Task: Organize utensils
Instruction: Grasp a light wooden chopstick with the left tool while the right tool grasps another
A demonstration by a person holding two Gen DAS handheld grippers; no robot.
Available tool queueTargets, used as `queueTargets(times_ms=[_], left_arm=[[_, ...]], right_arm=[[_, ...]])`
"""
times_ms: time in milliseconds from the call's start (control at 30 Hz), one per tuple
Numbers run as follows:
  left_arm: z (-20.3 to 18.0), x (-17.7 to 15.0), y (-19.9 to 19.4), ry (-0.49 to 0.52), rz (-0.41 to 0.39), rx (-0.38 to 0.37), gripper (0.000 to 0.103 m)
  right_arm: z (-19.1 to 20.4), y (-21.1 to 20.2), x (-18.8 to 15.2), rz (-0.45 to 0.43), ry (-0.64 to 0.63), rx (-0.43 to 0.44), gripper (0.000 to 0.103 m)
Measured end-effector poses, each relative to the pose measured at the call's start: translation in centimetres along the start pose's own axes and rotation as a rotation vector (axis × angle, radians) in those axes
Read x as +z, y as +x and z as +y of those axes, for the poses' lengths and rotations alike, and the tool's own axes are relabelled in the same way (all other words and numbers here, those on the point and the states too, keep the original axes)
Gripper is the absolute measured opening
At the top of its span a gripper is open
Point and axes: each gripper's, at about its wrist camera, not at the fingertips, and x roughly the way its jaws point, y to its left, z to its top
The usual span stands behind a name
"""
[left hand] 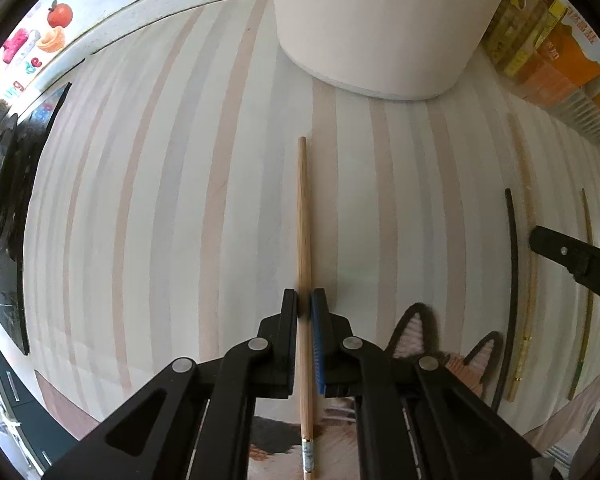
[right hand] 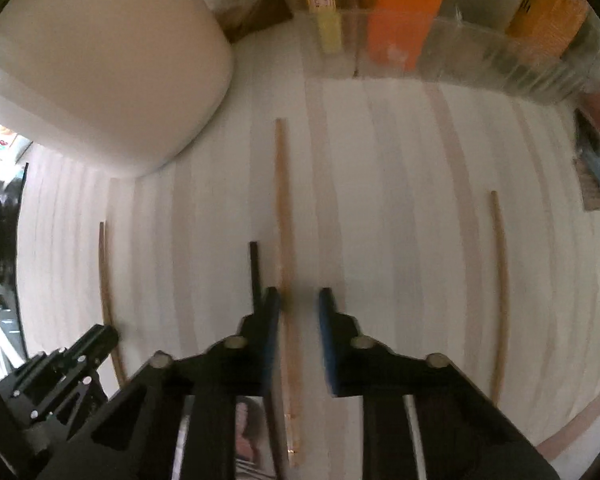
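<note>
Left claw [left hand: 304, 300]: closed on a wooden chopstick [left hand: 303, 216], long axis running straight ahead toward the white container [left hand: 380, 28]. Right claw [right hand: 299, 300]: parted, empty, straddling a second chopstick [right hand: 284, 216] lying lengthwise on the striped desk [right hand: 400, 200]; black chopstick [right hand: 254, 272] just left.

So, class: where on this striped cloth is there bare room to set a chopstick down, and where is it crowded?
The widest bare patch lies left of the left gripper and its wooden chopstick, out to the cloth's left edge. A narrower one runs between that chopstick and the black chopstick. It is crowded on the right, around the right gripper, and by the white container.
</note>
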Motion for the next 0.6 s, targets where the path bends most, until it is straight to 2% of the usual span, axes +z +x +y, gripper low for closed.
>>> queueTargets(times_ms=[33,267,400,600], left_arm=[[0.1,0.0,0.0,0.002,0.000,-0.002,0.005],[0.2,-1.4,-0.2,0.026,-0.001,-0.007,0.005],[-1.3,-1.6,0.0,0.031,0.020,-0.026,0.005],[-1.6,-2.4,0.4,0.040,0.022,-0.026,0.005]], right_arm=[[0.0,-0.1,-0.1,-0.001,0.003,-0.007,0.006],[-2.1,-1.1,-1.6,0.029,0.025,-0.042,0.006],[-4.3,-1.9,-3.6,0.064,0.026,-0.073,0.006],[-6.5,-2.3,-6.5,0.132,0.006,-0.066,0.006]])
